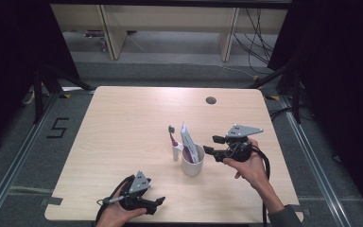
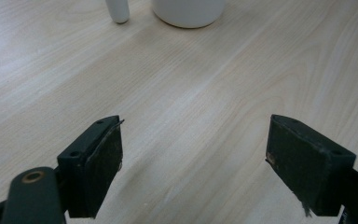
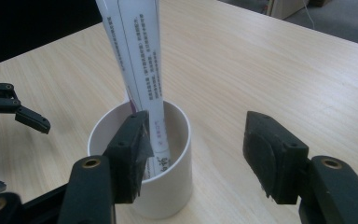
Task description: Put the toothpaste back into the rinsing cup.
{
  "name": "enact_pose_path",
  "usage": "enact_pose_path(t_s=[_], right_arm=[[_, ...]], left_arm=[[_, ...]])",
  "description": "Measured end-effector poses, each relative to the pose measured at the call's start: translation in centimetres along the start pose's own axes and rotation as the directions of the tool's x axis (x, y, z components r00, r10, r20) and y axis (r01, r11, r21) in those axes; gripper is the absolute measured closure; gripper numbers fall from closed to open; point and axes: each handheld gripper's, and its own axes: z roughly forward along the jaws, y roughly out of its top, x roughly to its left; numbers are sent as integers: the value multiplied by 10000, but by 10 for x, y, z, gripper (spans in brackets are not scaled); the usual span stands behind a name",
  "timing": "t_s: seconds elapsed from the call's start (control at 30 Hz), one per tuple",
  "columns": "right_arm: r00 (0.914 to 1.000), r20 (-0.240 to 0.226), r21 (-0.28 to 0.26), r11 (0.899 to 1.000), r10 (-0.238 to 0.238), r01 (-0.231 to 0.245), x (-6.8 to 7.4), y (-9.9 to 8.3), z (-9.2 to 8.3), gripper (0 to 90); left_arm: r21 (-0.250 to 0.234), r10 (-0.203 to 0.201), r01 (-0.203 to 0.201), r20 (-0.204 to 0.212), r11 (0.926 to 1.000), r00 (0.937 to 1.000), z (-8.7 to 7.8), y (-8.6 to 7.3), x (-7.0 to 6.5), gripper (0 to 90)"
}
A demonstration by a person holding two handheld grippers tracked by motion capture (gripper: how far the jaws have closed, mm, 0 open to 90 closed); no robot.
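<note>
Toothpaste tube (image 3: 142,70) is standing tilted inside the white cup (image 1: 192,163) near the middle of the table (image 1: 123,137), with a toothbrush (image 1: 172,137) upright just left of the cup. Right claw (image 1: 212,144) sits just right of the cup, jaws apart and gripping nothing. Left claw (image 1: 158,204) is well in front of the cup, wide open over bare wood.

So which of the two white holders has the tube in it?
The bigger white cup holds the toothpaste tube. The slim holder beside it carries the toothbrush.
</note>
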Motion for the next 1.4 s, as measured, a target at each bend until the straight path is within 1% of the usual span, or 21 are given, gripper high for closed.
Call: enact_pose_path(t_s=[0.1,0.17,0.2,0.23,0.27,0.3,0.37,0.4,0.43,0.57,0.6,0.63,0.7,0.87,0.93,1.03,1.13,1.2,1.27,1.33,1.4], right_arm=[[9998,130,-68,9999,-128,128,-3,-2,-3,403],[9999,-18,5,9999,156,-156,-3,-4,-5,397],[9998,189,-107,9999,-108,110,-6,-5,-6,390],[9999,122,-162,9998,122,-120,-5,-7,-6,383],[9998,169,-49,10000,-46,47,-8,-8,-8,373],[9995,248,-14,9998,199,-199,-7,-9,-9,361],[9996,276,-83,9999,91,-89,-9,-11,-10,342],[9987,174,-25,9988,488,-487,-8,-12,-10,331],[9993,319,-21,9998,201,-201,-10,-13,-11,321],[9979,532,-51,9994,357,-355,-12,-18,-16,297],[9963,361,28,9970,774,-776,-11,-19,-17,290],[9976,550,55,9991,417,-421,-14,-20,-19,288],[9960,552,64,9975,704,-709,-14,-23,-21,279],[9956,665,10,9978,662,-664,-18,-29,-27,256],[9930,780,17,9960,887,-891,-18,-31,-30,248],[9919,631,131,9937,1099,-1109,-17,-37,-33,245],[9940,756,116,9967,790,-801,-20,-41,-36,239],[9923,680,74,9945,1036,-1043,-19,-44,-37,235],[9929,814,73,9962,865,-873,-21,-47,-41,235],[9901,710,194,9923,1207,-1223,-19,-49,-43,234],[9924,774,156,9951,960,-975,-22,-53,-44,234]], left_arm=[[-7,-4,4,2,10000,10000,0,0,0,180],[0,3,-3,4,10000,10000,0,0,0,180],[6,6,-6,3,10000,10000,0,0,0,180],[-2,-6,6,1,10000,10000,0,0,0,180],[-6,-5,5,7,10000,10000,0,0,0,180],[-4,2,-2,6,10000,10000,0,0,0,180],[-3,-3,3,9,10000,10000,0,0,0,180],[-1,-4,4,6,10000,10000,0,0,0,180],[2,-7,7,4,10000,10000,0,0,0,180],[-5,-18,18,13,10000,10000,0,0,0,180],[0,-13,13,13,10000,10000,0,0,0,180],[5,-20,20,11,10000,10000,0,0,0,180],[-16,-30,30,15,10000,10000,0,0,0,180],[48,56,-56,-17,10000,10000,-1,0,1,180],[37,46,-46,-7,10000,10000,-1,0,1,180],[-20,24,-24,-35,10000,10000,0,1,2,180],[46,31,-30,-76,10000,10000,0,1,2,180],[-20,9,-9,3,10000,10000,0,0,2,180],[-11,34,-34,-68,10000,10000,0,0,2,180],[32,38,-38,-73,10000,10000,-1,1,2,180],[22,59,-59,-85,10000,9999,-1,1,2,180]])
